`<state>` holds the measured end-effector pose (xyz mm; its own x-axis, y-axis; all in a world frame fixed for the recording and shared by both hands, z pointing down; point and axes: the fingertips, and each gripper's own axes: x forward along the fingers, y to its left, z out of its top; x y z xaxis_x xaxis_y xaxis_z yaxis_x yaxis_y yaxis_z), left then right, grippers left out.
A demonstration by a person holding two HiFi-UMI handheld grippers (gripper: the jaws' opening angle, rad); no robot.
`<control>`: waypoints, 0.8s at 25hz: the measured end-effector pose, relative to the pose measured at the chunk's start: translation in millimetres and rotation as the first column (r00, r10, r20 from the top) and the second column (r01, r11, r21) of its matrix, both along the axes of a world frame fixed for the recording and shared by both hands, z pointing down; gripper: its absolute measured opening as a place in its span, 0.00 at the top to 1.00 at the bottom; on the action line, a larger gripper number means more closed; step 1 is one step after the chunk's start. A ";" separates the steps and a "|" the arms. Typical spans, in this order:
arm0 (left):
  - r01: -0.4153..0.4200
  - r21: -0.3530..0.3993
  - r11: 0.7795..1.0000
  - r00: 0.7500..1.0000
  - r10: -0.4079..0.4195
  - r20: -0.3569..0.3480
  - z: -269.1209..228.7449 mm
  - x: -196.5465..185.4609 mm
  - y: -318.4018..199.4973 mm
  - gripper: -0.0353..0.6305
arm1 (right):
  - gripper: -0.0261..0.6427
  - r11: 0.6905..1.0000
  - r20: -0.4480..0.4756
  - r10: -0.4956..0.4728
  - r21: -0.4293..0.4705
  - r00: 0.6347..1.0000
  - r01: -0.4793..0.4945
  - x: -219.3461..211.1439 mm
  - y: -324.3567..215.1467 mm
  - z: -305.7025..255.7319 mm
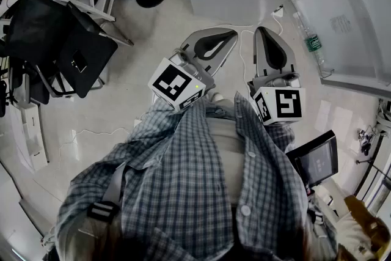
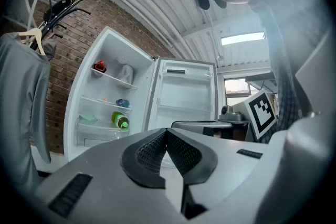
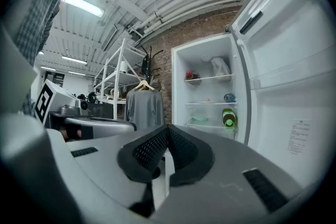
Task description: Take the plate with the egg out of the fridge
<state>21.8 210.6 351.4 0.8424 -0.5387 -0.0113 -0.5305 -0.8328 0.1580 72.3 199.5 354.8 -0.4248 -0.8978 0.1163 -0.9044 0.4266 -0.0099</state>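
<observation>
Head view shows you only the open door (image 1: 354, 15) of the fridge, with one clear bottle (image 1: 311, 40) in its rack. The inside of the fridge (image 2: 118, 50) shows only in the two gripper views.

Your left hand-held gripper (image 1: 230, 36) is clenched, its pads meeting at the tips with nothing between them. Your right hand-held gripper (image 1: 263, 32) is clenched and empty in the same way. Both are held in front of your checked shirt (image 1: 195, 180).

What looks like the plate (image 2: 88, 118), a pale dish, lies on the third shelf down, near one green bottle (image 2: 121, 121) lying on its side. It is too small for you to make out an egg. The plate is ahead of both jaws and well apart from them.

Counted: two hand-held grippers, one fridge, one plate.
</observation>
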 end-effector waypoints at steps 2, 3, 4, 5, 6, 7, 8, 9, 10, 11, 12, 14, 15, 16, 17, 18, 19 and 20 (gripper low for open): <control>0.002 -0.003 1.000 1.000 -0.002 -0.003 0.9 -1.1 -1.3 0.94 | 0.95 1.000 0.001 0.002 0.000 1.000 -0.002 -0.1 -1.2 0.7; 0.003 -0.004 1.000 1.000 -0.003 -0.003 1.3 -1.8 -1.9 0.94 | 0.95 1.000 0.001 0.003 0.000 1.000 -0.003 -0.4 -1.8 0.9; 0.002 -0.005 1.000 1.000 -0.002 -0.002 1.7 -2.6 -2.5 0.94 | 0.95 1.000 0.001 0.003 0.000 1.000 -0.003 -0.9 -2.4 1.0; 0.002 -0.005 1.000 1.000 -0.002 -0.001 2.1 -3.6 -3.2 0.94 | 0.95 1.000 0.000 0.004 0.000 1.000 -0.004 -1.8 -3.0 1.1; 0.002 -0.004 1.000 1.000 -0.002 0.001 2.6 -4.7 -4.0 0.94 | 0.95 1.000 -0.001 0.004 0.001 1.000 -0.004 -2.8 -3.6 1.2; 0.003 -0.005 1.000 1.000 -0.003 0.002 3.2 -5.8 -4.7 0.94 | 0.95 1.000 -0.002 0.004 0.001 1.000 -0.004 -3.9 -4.3 1.4; 0.003 -0.005 1.000 1.000 -0.003 0.001 3.6 -6.8 -5.4 0.94 | 0.95 1.000 -0.002 0.004 0.001 1.000 -0.004 -5.0 -5.0 1.7; 0.003 -0.006 1.000 1.000 -0.003 0.001 3.8 -7.8 -6.0 0.94 | 0.95 1.000 -0.003 0.004 0.001 1.000 -0.004 -6.0 -5.6 1.9; 0.002 -0.006 1.000 1.000 -0.002 0.000 3.7 -8.7 -6.5 0.94 | 0.95 1.000 -0.004 0.004 0.001 1.000 -0.004 -7.1 -6.2 1.9; 0.001 -0.005 1.000 1.000 -0.001 0.001 3.5 -9.8 -7.0 0.94 | 0.95 1.000 -0.004 0.004 0.002 1.000 -0.004 -8.4 -6.7 1.8; 0.000 -0.003 1.000 1.000 0.000 0.003 3.2 -10.8 -7.4 0.94 | 0.95 1.000 -0.003 0.004 0.003 1.000 -0.004 -9.7 -7.2 1.6; -0.003 0.002 1.000 1.000 0.003 0.006 2.6 -13.1 -8.4 0.94 | 0.95 1.000 0.002 0.006 0.004 1.000 -0.006 -11.8 -8.7 1.0; -0.003 0.001 1.000 1.000 0.003 0.006 2.7 -14.4 -9.3 0.94 | 0.95 1.000 0.007 0.010 0.004 1.000 -0.010 -12.4 -9.7 0.8; 0.000 -0.001 1.000 1.000 0.000 0.002 3.1 -16.0 -10.4 0.94 | 0.95 1.000 0.011 0.015 0.004 1.000 -0.015 -12.7 -10.8 0.8; 0.003 -0.005 1.000 1.000 -0.003 -0.002 3.5 -17.8 -11.7 0.94 | 0.95 1.000 0.015 0.021 0.003 1.000 -0.021 -12.8 -12.0 0.8; 0.007 -0.008 1.000 1.000 -0.007 -0.006 3.7 -19.9 -13.2 0.94 | 0.95 1.000 0.018 0.026 0.002 0.999 -0.026 -12.9 -13.4 0.7; 0.008 -0.008 1.000 1.000 -0.008 -0.007 3.5 -22.1 -14.7 0.94 | 0.95 0.999 0.020 0.032 0.002 0.999 -0.032 -13.2 -14.8 0.5; 0.009 -0.005 1.000 1.000 -0.009 -0.005 3.1 -24.6 -16.3 0.94 | 0.95 0.999 0.021 0.037 0.002 0.999 -0.037 -13.7 -16.4 0.2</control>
